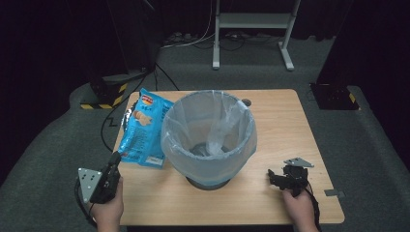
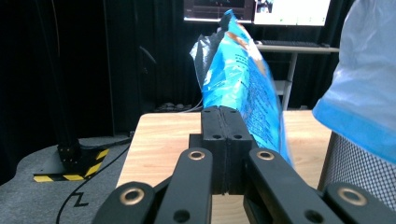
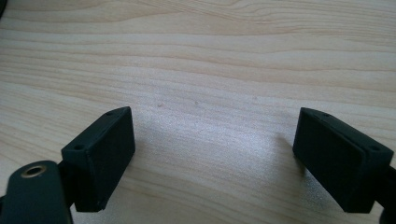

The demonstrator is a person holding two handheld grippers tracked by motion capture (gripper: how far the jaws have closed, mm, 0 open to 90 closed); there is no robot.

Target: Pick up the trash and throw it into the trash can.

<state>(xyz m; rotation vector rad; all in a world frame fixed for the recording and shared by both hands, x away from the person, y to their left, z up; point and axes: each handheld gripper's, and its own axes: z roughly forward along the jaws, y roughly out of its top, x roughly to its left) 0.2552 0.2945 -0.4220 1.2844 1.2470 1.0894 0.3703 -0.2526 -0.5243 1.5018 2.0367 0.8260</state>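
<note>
Left gripper [image 1: 114, 160]: jaws pressed together on the near corner of the chip bag [image 1: 143, 130] – in the left gripper view the bag [image 2: 243, 84] rises just behind the closed pads.
Right gripper [image 1: 276, 178]: jaws spread wide, nothing between them, low over bare table [image 3: 196, 60] at the right of the bin.
Bag: lies at the table's left side, its right edge touching the bin [image 1: 209, 137], near corner pinched.
Step in hand: lifting the bag toward the bin, as I judge it.
Doing it well: keep the pinch firm (foil is slick), raise the bag until its hanging end clears the rim, then carry it over the opening.
In the way: the bin's rim and its loose liner [image 1: 227, 123] – a low swing could snag the plastic or tip the bin.
Around: a cable [image 1: 109, 123] trails off the table's left edge; a desk frame [image 1: 251, 29] stands well behind.
</note>
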